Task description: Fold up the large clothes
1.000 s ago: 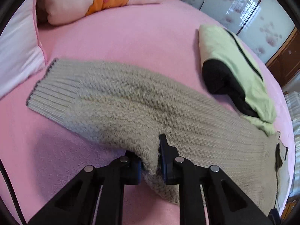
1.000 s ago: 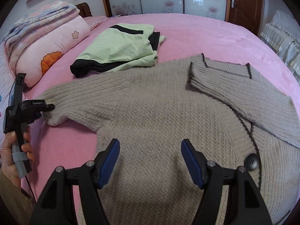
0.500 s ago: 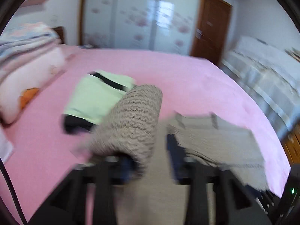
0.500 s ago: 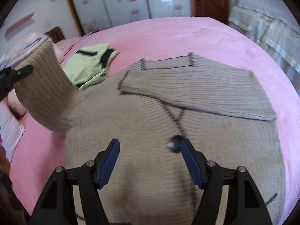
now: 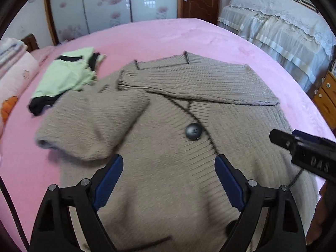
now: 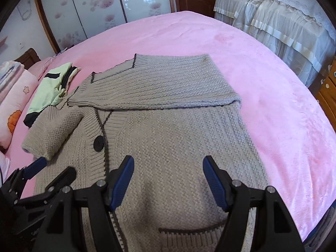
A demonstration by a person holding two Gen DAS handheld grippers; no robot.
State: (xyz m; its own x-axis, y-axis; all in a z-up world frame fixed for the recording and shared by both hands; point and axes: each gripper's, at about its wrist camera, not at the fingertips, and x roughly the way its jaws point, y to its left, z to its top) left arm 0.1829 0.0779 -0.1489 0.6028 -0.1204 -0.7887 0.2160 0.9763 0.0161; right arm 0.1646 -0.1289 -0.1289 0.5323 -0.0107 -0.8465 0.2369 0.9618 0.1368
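A large beige knit cardigan point(image 5: 172, 168) with dark trim and a round dark button point(image 5: 193, 131) lies flat on the pink bed; it also shows in the right wrist view point(image 6: 172, 138). Both sleeves are folded across its chest: the right sleeve point(image 6: 159, 88) lies across the top, the left sleeve point(image 5: 92, 126) rests doubled over at the left. My left gripper point(image 5: 169, 180) is open and empty above the lower body of the cardigan. My right gripper point(image 6: 168, 180) is open and empty over the cardigan's lower front.
A folded light-green and black garment point(image 5: 67, 77) lies on the bed point(image 5: 168, 40) behind the cardigan, left. Pink pillows point(image 6: 14, 96) sit at the far left. A second bed with a white cover point(image 5: 279, 27) and a wooden cabinet point(image 5: 325, 96) stand to the right.
My left gripper carried the left sleeve up and over onto the cardigan's chest, then opened and let it go. My right gripper stayed open and shifted over the cardigan's front.
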